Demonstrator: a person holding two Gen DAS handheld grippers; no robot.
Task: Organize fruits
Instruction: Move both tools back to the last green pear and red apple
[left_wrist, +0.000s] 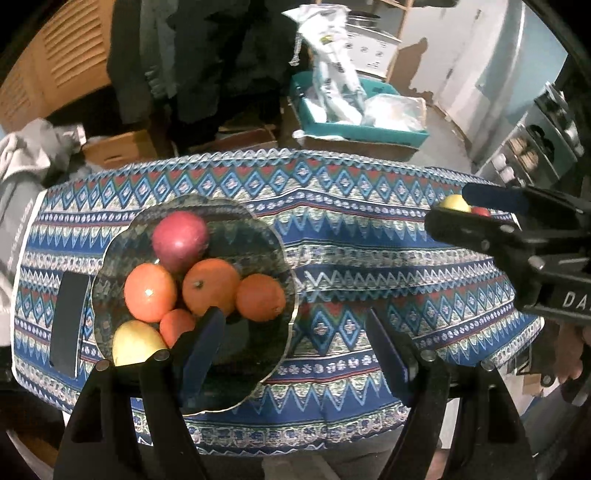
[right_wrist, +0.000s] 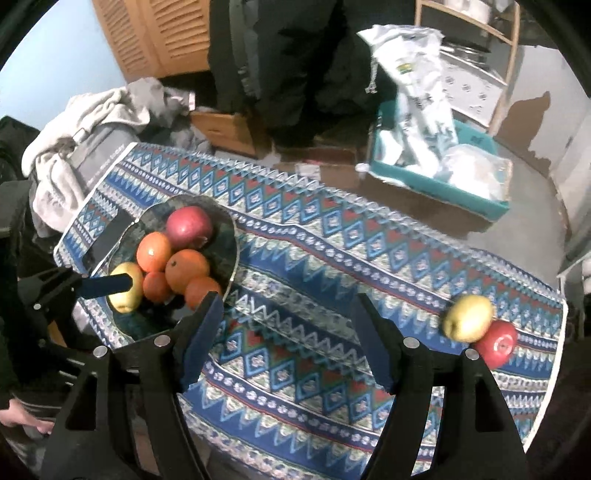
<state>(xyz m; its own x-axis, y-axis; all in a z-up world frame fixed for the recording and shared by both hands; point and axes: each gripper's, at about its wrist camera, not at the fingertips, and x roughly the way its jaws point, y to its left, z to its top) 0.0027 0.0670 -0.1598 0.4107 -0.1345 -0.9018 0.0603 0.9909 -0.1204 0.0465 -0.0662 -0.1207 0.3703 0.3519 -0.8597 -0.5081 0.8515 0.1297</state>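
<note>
Both claws, left claw (left_wrist: 295, 354) and right claw (right_wrist: 288, 339), are released and empty. Beyond the full bowl (right_wrist: 229, 236), the yellow apple (right_wrist: 468, 317) and red apple (right_wrist: 498, 343) sit near the surface edge; a nudge could roll them off.

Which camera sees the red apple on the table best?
The right wrist view: the red apple shows nearly whole, touching the yellow apple. In the left wrist view only a red sliver peeks past the right tool.
</note>
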